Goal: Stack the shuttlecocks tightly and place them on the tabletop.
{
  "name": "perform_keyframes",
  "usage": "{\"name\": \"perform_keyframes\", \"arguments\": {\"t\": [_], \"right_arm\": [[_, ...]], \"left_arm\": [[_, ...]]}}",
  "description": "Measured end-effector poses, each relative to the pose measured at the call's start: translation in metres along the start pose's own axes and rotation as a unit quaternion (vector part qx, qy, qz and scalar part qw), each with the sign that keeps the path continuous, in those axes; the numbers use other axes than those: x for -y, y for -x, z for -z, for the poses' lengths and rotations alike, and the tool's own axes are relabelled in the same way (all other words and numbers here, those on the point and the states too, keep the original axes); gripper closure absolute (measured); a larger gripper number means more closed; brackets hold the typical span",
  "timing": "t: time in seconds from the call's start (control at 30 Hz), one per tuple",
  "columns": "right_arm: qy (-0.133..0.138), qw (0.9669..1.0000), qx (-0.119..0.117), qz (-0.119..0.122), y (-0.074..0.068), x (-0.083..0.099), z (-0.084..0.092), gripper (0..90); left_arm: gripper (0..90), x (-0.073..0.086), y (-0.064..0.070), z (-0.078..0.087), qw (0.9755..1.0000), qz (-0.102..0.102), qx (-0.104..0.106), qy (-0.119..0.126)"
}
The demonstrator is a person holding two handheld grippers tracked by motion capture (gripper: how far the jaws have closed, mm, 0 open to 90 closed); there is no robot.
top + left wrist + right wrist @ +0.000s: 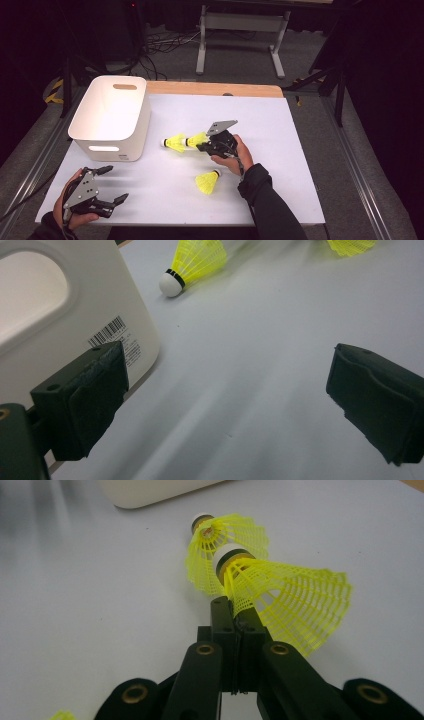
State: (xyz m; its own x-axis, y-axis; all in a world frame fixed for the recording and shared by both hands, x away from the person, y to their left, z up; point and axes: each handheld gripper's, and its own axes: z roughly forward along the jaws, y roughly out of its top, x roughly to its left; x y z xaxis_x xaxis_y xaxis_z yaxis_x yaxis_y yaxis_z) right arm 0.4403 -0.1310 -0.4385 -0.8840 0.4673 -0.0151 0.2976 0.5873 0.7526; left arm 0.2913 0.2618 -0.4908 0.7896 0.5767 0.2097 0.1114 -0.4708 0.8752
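Our right gripper pinches the yellow plastic mesh shuttlecock by its skirt; we lift gently toward the white plastic bin; left gripper waits wide.

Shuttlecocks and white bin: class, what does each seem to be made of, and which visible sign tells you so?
Shuttlecocks: the neon-yellow skirt looks like moulded plastic, since it is a regular, see-through lattice of ribs; the white tip may be foam or cork, hard to tell. White bin: probably matte moulded plastic, judging by its smooth seamless walls, rounded corners and cut-out handles.
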Motion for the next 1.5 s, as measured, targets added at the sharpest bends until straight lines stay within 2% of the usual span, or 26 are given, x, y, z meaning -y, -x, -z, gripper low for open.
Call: {"name": "perform_keyframes", "arguments": {"t": [0.5, 0.87, 1.07, 1.27, 1.5], "right_arm": [[-0.025, 0.9996, -0.009, 0.011, -0.007, -0.013, -0.030, 89.4], [-0.023, 0.9996, -0.013, 0.008, -0.010, -0.017, -0.043, 88.5], [-0.038, 0.9989, -0.023, 0.014, -0.014, -0.018, -0.049, 83.5], [-0.049, 0.9985, -0.022, 0.015, -0.014, -0.017, -0.050, 78.1], [-0.050, 0.9985, -0.021, 0.013, -0.014, -0.016, -0.048, 72.9]], "left_arm": [[4.0, 0.001, -0.001, 0.000, 1.0000, -0.002, 0.006, 0.000], [4.0, 0.001, -0.001, 0.000, 1.0000, -0.004, 0.008, 0.001], [4.0, 0.001, -0.001, 0.000, 1.0000, -0.007, 0.007, -0.001], [3.9, 0.001, -0.001, 0.000, 1.0000, -0.005, 0.007, 0.000], [3.9, 0.001, -0.001, 0.000, 1.0000, -0.004, 0.008, -0.001]]}}
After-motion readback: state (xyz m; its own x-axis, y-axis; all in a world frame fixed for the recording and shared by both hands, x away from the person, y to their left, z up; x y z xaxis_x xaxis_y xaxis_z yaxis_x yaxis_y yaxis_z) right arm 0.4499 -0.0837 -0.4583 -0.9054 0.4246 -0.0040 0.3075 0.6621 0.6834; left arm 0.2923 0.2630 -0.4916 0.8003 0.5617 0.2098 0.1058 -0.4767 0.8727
